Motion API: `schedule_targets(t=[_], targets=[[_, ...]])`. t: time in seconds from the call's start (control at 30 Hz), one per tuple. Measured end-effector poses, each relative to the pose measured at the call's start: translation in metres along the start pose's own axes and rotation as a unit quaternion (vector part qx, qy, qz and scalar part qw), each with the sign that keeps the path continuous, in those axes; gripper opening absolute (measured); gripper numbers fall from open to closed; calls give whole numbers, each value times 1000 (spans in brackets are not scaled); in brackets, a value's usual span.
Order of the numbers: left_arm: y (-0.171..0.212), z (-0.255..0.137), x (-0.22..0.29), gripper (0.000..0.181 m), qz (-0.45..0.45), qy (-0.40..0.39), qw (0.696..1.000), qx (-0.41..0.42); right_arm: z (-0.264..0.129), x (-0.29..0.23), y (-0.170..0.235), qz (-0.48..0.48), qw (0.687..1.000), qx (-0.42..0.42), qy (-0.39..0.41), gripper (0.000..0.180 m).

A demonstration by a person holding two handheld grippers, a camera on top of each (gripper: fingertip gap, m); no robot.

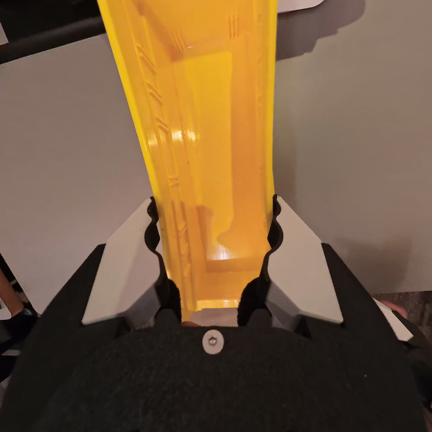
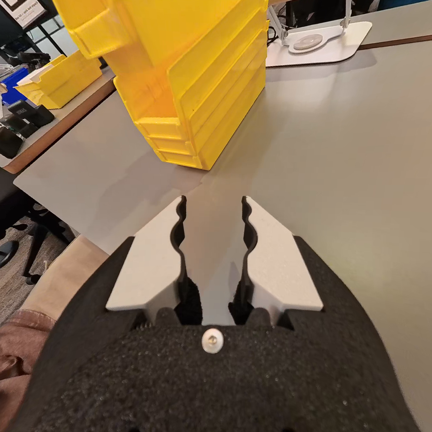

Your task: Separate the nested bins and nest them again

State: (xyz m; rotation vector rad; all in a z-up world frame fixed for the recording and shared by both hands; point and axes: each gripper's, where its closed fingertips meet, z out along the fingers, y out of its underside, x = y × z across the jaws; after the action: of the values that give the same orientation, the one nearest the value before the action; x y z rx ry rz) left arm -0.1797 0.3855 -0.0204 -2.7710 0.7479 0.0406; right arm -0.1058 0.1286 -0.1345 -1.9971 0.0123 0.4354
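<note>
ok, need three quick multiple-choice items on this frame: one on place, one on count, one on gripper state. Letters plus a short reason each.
1. Where does the stack of yellow plastic bins stand?
A. on the grey table
B. on the floor
C. on a chair

2. How many front lips show, stacked, at the stack's base?
A. one
B. three
C. six

3. What state is the right gripper in?
A. shut on a bin
B. open, holding nothing
C. out of view

Answers:
1 A, the stack's base rests on the tabletop.
2 B, three lips show, one above another.
3 B, bare table shows between its fingers; it is the left gripper that clamps the yellow plastic bin.
</note>
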Motion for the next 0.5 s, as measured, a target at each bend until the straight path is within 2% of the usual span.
schedule_targets(t=[0.5], targets=[[-1,45,9,95,-34,-17,999,37,5,-4,3,2,1000,-13,-14,47]])
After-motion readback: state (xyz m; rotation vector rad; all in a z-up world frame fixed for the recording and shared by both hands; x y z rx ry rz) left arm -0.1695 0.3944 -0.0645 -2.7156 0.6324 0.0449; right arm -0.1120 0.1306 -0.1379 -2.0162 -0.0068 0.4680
